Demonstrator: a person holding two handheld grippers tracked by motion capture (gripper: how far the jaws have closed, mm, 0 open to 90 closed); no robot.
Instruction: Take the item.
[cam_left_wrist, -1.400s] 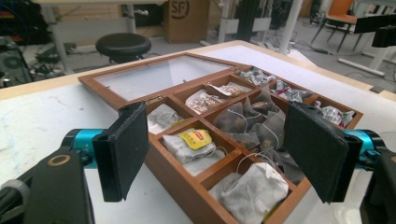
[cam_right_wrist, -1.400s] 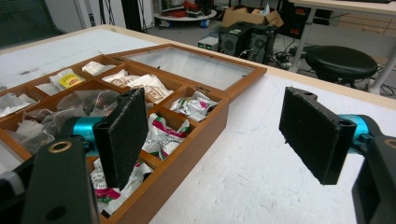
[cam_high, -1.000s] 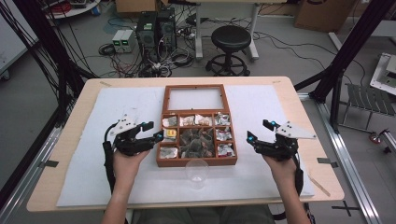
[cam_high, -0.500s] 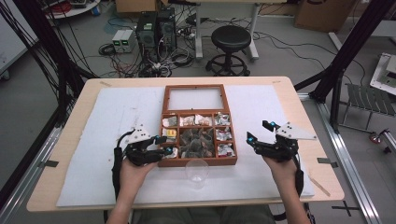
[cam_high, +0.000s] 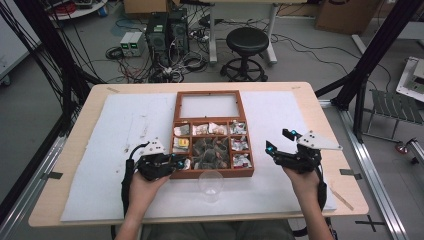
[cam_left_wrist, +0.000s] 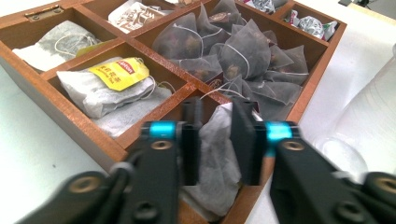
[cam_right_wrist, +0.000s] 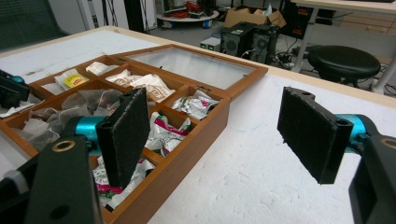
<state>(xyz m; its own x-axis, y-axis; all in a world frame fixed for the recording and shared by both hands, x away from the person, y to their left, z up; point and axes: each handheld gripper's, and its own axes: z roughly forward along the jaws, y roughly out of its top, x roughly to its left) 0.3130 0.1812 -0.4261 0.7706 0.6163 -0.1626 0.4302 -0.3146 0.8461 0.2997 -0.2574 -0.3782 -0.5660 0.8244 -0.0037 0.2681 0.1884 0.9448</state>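
A wooden tea box (cam_high: 212, 173) with several compartments lies open at mid table. My left gripper (cam_high: 182, 162) reaches into its near-left compartment. In the left gripper view its jaws (cam_left_wrist: 216, 112) have just been closing and now pinch a grey tea bag (cam_left_wrist: 217, 154) between the pads. A bag with a yellow tag (cam_left_wrist: 119, 74) lies in the compartment beside it, and pyramid bags (cam_left_wrist: 233, 51) fill the middle one. My right gripper (cam_high: 278, 139) hovers open over the white mat to the right of the box (cam_right_wrist: 187, 154), with nothing between its pads (cam_right_wrist: 212, 112).
A clear plastic cup (cam_high: 210, 184) stands just in front of the box, close to my left gripper (cam_left_wrist: 369, 126). The box's glass lid (cam_high: 209, 106) lies flat behind it. A white mat (cam_high: 115, 150) covers the table. A stool and computers sit on the floor beyond.
My left gripper moved right and down from the mat into the box's near-left compartment, and its jaws narrowed onto a tea bag. The right gripper stayed where it was.
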